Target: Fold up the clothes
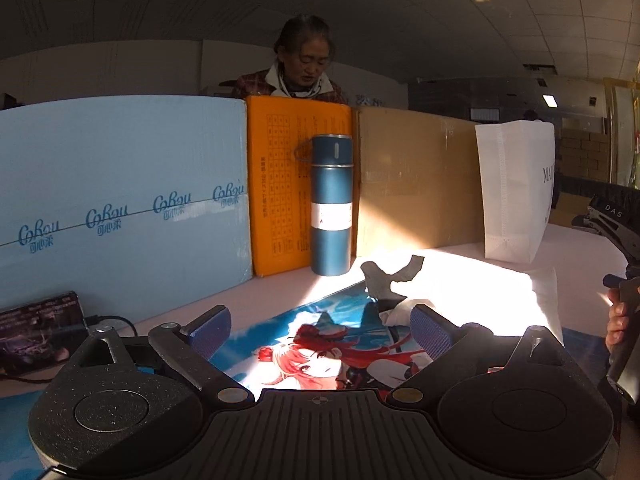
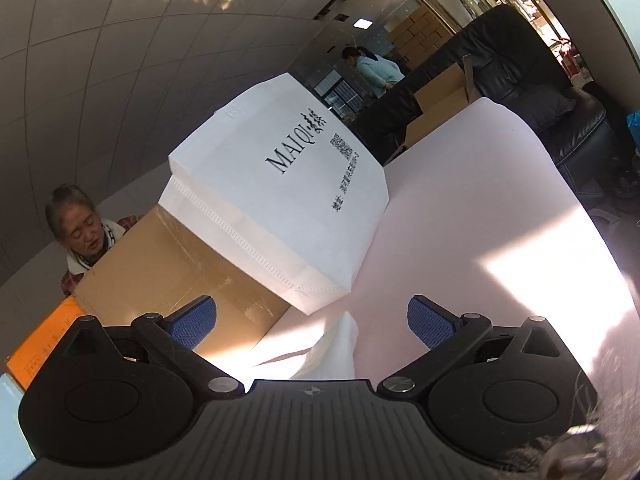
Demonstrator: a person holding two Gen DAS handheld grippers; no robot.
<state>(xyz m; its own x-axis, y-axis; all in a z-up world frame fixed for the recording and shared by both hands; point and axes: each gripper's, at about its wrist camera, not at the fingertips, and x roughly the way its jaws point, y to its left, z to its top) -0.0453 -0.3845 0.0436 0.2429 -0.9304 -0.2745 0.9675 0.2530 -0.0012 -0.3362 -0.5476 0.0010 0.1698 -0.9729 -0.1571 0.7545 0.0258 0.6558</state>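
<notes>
Flat white garment [image 1: 460, 292], both grippers agape

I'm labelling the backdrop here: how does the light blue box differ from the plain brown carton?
The light blue box carries repeated blue logo print; the brown carton is unprinted, with only clear tape showing. The blue box stands left of the orange box, the carton right of it, behind the blue flask. A white bag overlaps the carton's right end. Both stand upright along the table's far edge.

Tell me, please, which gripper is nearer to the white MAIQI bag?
Right. The right gripper hovers open just before the white bag; the left gripper sits farther back over the anime-print garment, the bag off to its right.
</notes>
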